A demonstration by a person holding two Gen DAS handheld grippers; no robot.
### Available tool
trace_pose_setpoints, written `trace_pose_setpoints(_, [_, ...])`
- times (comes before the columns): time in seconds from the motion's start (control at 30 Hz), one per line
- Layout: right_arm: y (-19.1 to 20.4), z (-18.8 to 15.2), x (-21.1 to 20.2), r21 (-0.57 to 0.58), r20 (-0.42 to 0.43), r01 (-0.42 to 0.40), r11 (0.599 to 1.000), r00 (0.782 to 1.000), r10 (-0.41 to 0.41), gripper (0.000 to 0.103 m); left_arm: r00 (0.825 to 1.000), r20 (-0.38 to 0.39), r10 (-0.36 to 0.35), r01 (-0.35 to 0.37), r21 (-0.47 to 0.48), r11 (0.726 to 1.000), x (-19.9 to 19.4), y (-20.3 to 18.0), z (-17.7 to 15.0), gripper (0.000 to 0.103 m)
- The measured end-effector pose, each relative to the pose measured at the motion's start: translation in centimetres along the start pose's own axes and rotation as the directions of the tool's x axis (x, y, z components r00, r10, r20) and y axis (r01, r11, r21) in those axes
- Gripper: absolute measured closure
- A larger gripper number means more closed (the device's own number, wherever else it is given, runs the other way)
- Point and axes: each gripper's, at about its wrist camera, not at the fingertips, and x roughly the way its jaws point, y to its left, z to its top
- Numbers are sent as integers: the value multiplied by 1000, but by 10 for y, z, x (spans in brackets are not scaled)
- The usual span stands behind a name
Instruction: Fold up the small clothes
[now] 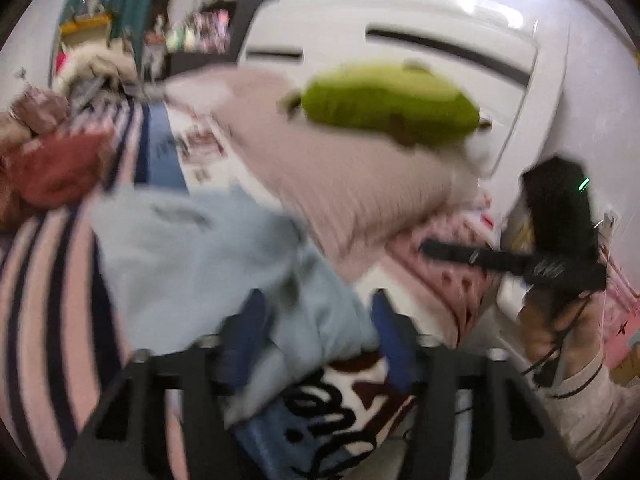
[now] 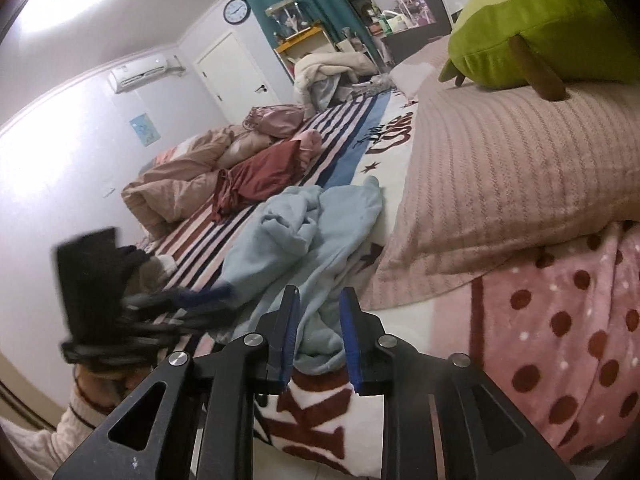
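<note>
Two black tools with blue pads hang over a bed where a soft light blue fleece garment (image 2: 308, 232) lies crumpled. It sits on the striped pink, white and dark blue bed cover (image 2: 276, 184), just beside a big ribbed dusty pink pillow (image 2: 512, 176).

The left tool (image 1: 316, 312) has its blue fingers (image 1: 244, 336) set wide apart. Blue fleece shows in the gap between them, but the pads do not seem to press on it. That picture is very blurry, so it is hard to be sure.

The right tool (image 2: 318, 332) has a narrow gap between its blue fingers (image 2: 354, 344), and nothing is pinched there. The fleece lies under and ahead of its tips.

Big dark red letters run across the cover. Near the pillow some curly words show (image 2: 390, 136), but they are upside down and too bent to read. A large red "K" shape (image 2: 312, 412) shows under the right tool; the rest is cut off. In the left view black curly writing on blue (image 1: 320, 424) shows below the tool, too smeared to read.

A bright green cushion with brown bits (image 2: 544, 28) rests on the pillow, cut off at the top. A pink blanket with dark red dots (image 2: 560, 340) peeks out from under the pillow. A dark red cloth (image 2: 260, 180) and a tan quilt (image 2: 176, 184) lie farther off. A round wall clock (image 2: 237, 11) is too small to read.
</note>
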Motion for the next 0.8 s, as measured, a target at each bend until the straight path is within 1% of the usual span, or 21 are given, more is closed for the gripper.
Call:
trace_pose_setpoints(0.03, [0,1,2,2,0,-8,1000,1000,8,86,999,3,39,-39,23,999,-3,0,4,38])
trace_pose_setpoints(0.1, [2,4,7,1,1,-19,1000,1000,19,86,993,-25,115,-112,88,990,5,1,9,33])
trace_pose_setpoints(0.13, [3,4,8,1,1,-24,1000,1000,24,85,991,-46,126,-121,100,988,13,3,11,32])
trace_pose_setpoints(0.17, [4,5,11,1,0,-30,1000,1000,30,82,989,-69,133,-125,105,987,22,5,12,32])
trace_pose_setpoints(0.2, [6,5,13,-1,-1,-33,999,999,33,77,986,-95,138,-128,104,986,33,10,12,32])
trace_pose_setpoints(0.23, [7,5,17,-4,-6,-29,1000,1000,29,75,983,-116,144,-132,105,986,44,12,10,32])
trace_pose_setpoints(0.33, [5,2,27,-13,-25,11,1000,1000,-12,69,975,-142,170,-155,114,981,71,15,10,32])
trace_pose_setpoints(0.37, [3,1,30,-10,-30,24,1000,999,-24,66,972,-151,178,-162,116,980,78,16,11,34])
trace_pose_setpoints(0.4, [-1,1,33,-3,-34,33,999,999,-33,65,969,-159,187,-169,120,978,84,18,10,59])
trace_pose_setpoints(0.43, [-5,-1,35,9,-38,36,999,999,-36,65,962,-178,209,-188,127,974,88,17,9,86])
trace_pose_setpoints(0.47, [-9,-2,36,24,-40,36,999,999,-35,65,956,-188,226,-204,127,971,87,18,9,86])
trace_pose_setpoints(0.5, [-13,-3,37,39,-42,36,999,999,-34,65,965,-149,217,-202,109,973,81,18,12,88])
trace_pose_setpoints(0.53, [-17,-5,37,50,-44,35,998,998,-33,65,970,-111,218,-206,109,973,74,16,15,89])
trace_pose_setpoints(0.6, [-22,-6,37,60,-45,38,997,998,-35,65,974,-31,224,-218,127,968,54,8,22,89])
trace_pose_setpoints(0.63, [-25,-6,36,65,-45,39,997,998,-36,65,978,-10,208,-204,137,969,47,4,25,89])
trace_pose_setpoints(0.7, [-30,-5,34,79,-39,37,996,999,-34,65,989,6,145,-144,149,978,38,-2,31,90])
trace_pose_setpoints(0.77, [-35,-4,30,94,-23,33,995,999,-31,65,998,21,57,-60,170,984,32,-13,32,90])
trace_pose_setpoints(0.8, [-37,-3,28,99,-17,32,995,999,-31,65,1000,2,0,-1,198,980,36,-21,27,90])
